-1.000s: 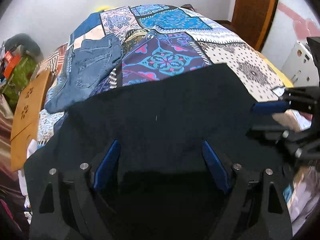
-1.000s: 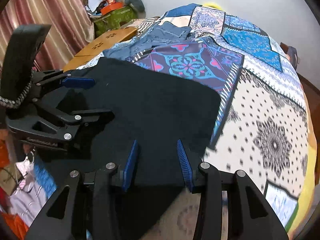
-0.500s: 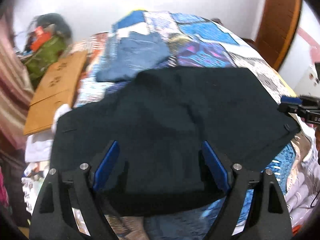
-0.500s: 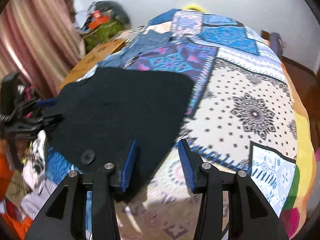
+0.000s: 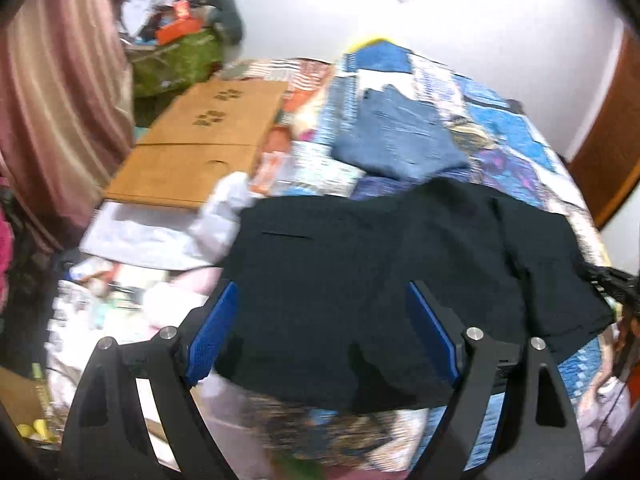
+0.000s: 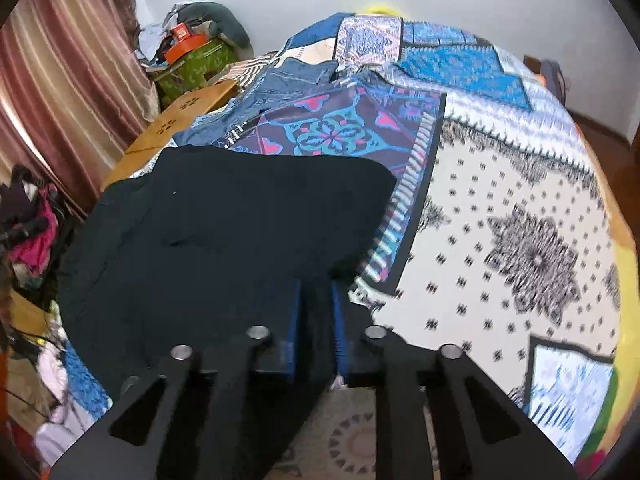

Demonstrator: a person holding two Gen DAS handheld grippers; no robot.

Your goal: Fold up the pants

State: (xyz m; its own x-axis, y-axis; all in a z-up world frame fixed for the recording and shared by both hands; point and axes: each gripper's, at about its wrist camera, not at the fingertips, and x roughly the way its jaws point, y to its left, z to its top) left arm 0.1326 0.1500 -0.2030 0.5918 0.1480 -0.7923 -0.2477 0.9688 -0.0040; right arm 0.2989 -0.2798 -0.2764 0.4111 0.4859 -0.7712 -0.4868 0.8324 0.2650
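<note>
The pants [image 5: 360, 280] are matt dark cloth; the jeans [image 5: 396, 136] are blue denim. The quilt [image 6: 520, 220] is printed cloth, and the board [image 5: 200, 140] at upper left looks like plain wood.

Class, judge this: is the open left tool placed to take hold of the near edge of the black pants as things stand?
Probably yes. The left tool stands open over the black pants, nothing lies between them, and the near edge sits just below its blue pads.

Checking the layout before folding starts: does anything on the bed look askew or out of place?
The black pants lie rumpled and slanted, their near edge hanging off the bed. The right gripper is shut on that edge. Blue jeans lie loosely folded behind.
</note>
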